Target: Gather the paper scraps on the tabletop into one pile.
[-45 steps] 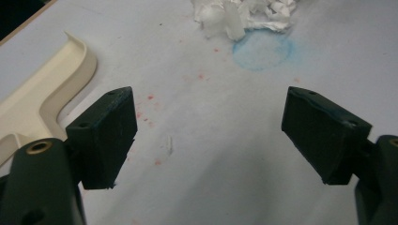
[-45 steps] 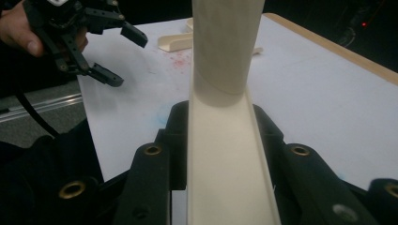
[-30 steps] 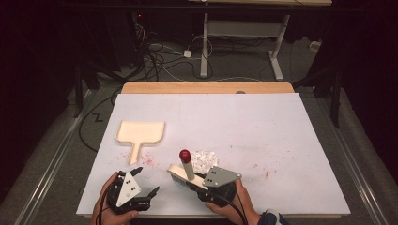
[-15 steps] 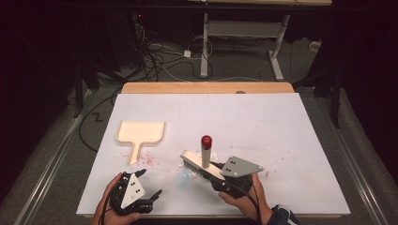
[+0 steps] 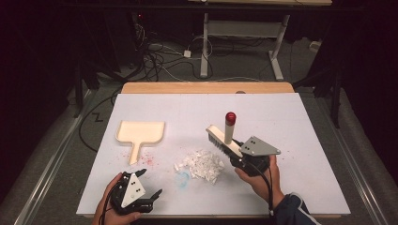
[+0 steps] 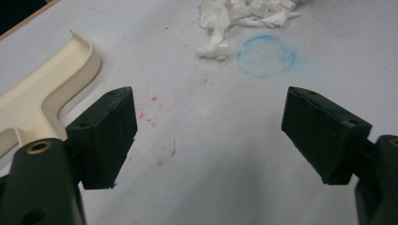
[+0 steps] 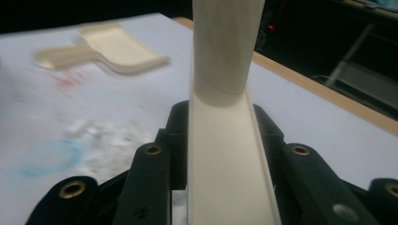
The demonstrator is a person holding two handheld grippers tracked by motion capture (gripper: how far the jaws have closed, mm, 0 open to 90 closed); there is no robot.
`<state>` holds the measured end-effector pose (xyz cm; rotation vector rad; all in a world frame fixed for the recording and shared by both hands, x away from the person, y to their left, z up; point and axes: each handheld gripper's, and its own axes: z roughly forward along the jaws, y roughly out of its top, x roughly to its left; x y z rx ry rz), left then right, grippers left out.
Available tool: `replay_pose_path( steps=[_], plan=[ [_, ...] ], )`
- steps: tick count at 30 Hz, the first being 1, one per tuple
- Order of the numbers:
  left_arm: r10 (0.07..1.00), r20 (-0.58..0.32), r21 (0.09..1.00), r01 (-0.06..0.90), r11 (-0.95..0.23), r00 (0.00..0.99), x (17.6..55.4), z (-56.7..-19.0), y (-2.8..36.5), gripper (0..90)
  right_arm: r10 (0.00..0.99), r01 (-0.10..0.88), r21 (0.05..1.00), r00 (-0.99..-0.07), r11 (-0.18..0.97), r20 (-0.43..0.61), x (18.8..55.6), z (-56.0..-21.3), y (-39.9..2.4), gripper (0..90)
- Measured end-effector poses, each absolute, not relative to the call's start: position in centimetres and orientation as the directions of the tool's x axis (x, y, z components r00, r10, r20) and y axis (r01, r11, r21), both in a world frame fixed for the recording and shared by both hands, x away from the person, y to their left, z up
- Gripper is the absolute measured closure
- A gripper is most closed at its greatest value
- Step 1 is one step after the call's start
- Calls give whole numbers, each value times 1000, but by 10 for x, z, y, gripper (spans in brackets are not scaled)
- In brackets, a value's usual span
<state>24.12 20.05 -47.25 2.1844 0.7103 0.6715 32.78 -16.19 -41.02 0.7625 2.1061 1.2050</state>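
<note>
A cream hand brush point(image 5: 224, 138) with an upright handle ending in a red tip point(image 5: 230, 116) is held just above the white table point(image 5: 291, 117). My right gripper point(image 5: 236, 157) is shut on the brush's back point(image 7: 225, 154). A pile of white paper scraps point(image 5: 202, 164) lies left of the brush. Farther left rests a cream dustpan point(image 5: 141, 132), its handle toward me. My left gripper point(image 5: 151, 183) stands open near the front edge, nothing between its jaws point(image 6: 211, 136). The dustpan point(image 6: 51, 89) is to its left and the scraps point(image 6: 239, 14) are ahead of it.
A faint blue ring point(image 5: 183, 177) and red specks point(image 5: 148, 159) mark the table surface. A wooden strip point(image 5: 206, 87) runs along the far edge. Beyond it, cables and desk legs point(image 5: 204, 47) stand on the dark floor.
My right gripper has carried the brush to the right and a little up, away from the scraps, which now lie uncovered to its left. The left gripper has stayed put.
</note>
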Motion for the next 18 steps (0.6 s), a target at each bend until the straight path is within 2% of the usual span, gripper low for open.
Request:
replay_pose_path(
  steps=[2, 6, 18],
  plan=[
    [662, 243, 764, 281, -581, 709, 241, -473, 201, 175, 735, 205, 869, -639, 450, -229, 339, -422, -161, 676],
    [661, 239, 763, 284, -581, 711, 242, -473, 201, 175, 754, 265, 854, -625, 447, -200, 353, -442, -157, 676],
    [659, 234, 762, 286, -581, 715, 242, -474, 200, 174, 686, 190, 854, -687, 485, -237, 339, -459, -105, 672]
  ],
)
